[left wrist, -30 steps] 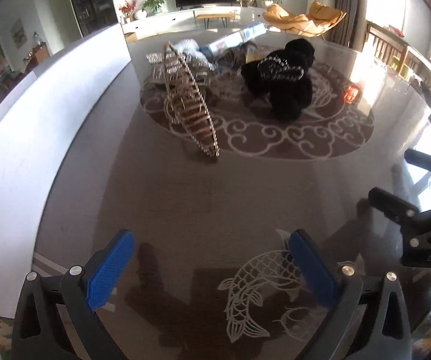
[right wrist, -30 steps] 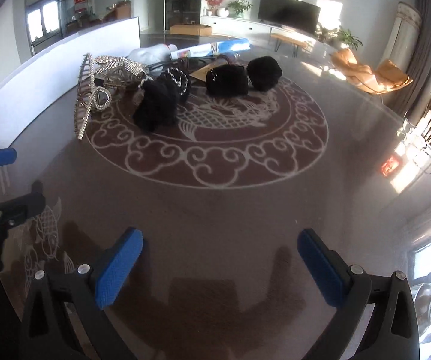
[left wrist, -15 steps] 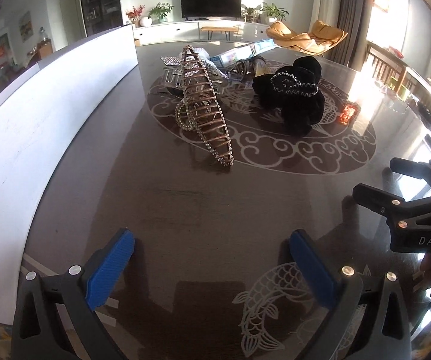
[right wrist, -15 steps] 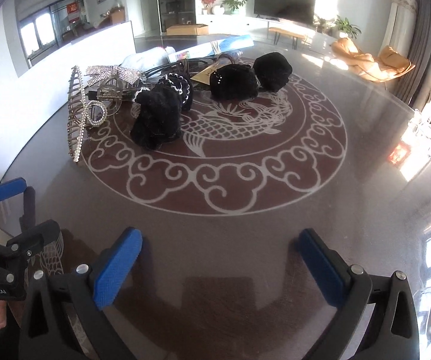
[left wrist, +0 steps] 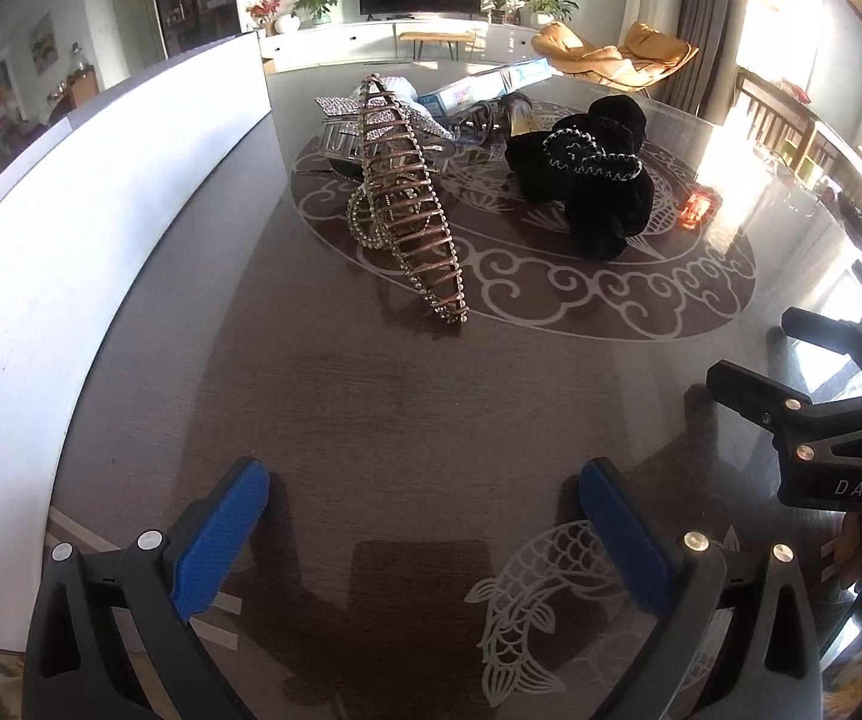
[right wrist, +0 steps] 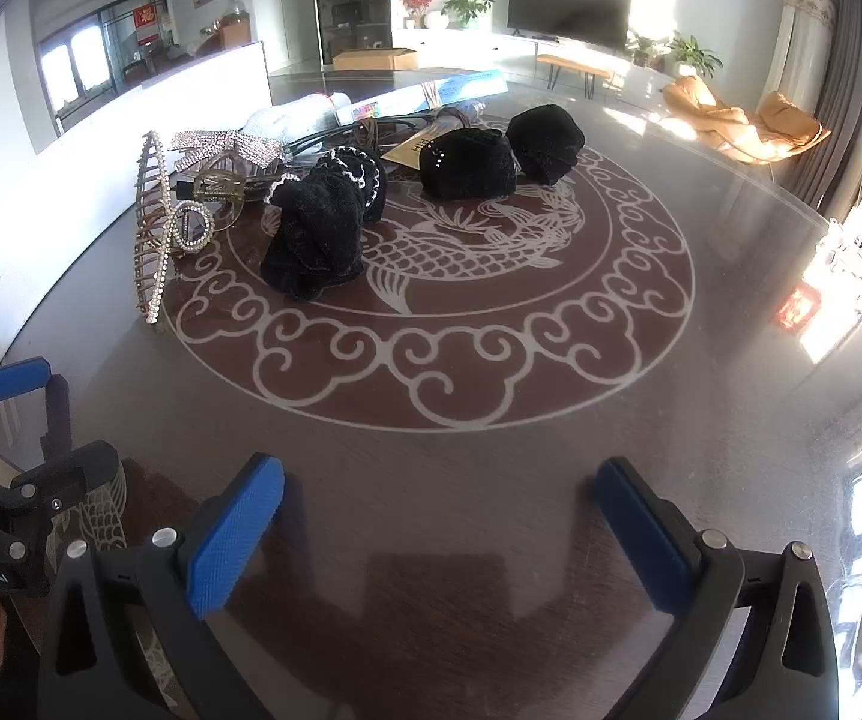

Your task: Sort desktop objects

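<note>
**Your tongs are closing in on the pile, but nothing is picked up yet**

Both of your tongs are spread wide and hold nothing. Your left tongs float low over the dark table, and your right tongs do the same next to them.

What changed in the last second: the pile looks bigger and closer in both views than it did a moment ago. So you have been moving both tongs toward it. The things on the table have not moved at all.

The pile sits on the far part of the round swirly picture in the table. The sparkly comb hair clip leans up on its edge, closest to your left tongs. The black scrunchie with white trim lies just beside it. Two more black scrunchies rest behind, with a sparkly bow and a long blue box at the back.

I think sorting has only just begun. The comb clip looks like the first thing to grab
</note>
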`<state>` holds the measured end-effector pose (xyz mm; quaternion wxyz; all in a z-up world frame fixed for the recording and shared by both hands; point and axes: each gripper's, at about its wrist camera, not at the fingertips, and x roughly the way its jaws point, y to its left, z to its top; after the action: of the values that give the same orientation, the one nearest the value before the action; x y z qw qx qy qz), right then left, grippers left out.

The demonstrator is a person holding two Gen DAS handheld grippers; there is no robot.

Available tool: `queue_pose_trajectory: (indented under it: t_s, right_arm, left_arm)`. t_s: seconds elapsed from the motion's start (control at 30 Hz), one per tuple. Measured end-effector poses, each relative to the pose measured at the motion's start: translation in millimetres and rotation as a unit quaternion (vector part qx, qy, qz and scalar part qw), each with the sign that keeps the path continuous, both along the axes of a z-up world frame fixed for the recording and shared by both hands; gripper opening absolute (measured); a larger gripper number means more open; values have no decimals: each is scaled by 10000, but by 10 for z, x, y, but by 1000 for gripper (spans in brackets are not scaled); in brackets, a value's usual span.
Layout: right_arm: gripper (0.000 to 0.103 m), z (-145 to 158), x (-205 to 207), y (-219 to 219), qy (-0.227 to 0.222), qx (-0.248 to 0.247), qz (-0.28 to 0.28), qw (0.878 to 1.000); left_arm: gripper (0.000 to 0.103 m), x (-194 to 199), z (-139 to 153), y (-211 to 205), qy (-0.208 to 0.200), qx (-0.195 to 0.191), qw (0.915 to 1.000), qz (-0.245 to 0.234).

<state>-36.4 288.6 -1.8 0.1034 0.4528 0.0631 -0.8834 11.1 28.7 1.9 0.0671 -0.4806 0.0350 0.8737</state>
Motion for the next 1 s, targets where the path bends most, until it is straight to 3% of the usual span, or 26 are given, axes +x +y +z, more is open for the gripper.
queue_pose_trajectory:
  t_s: [0.4, 1.0]
  right_arm:
    - [103, 4, 8, 3, 0, -3, 1, 10000]
    - [103, 6, 13, 7, -2, -3, 3, 10000]
  left_arm:
    - [103, -21, 4, 9, -150, -30, 9997, -214]
    - [103, 12, -1, 7, -61, -17, 10000, 3]
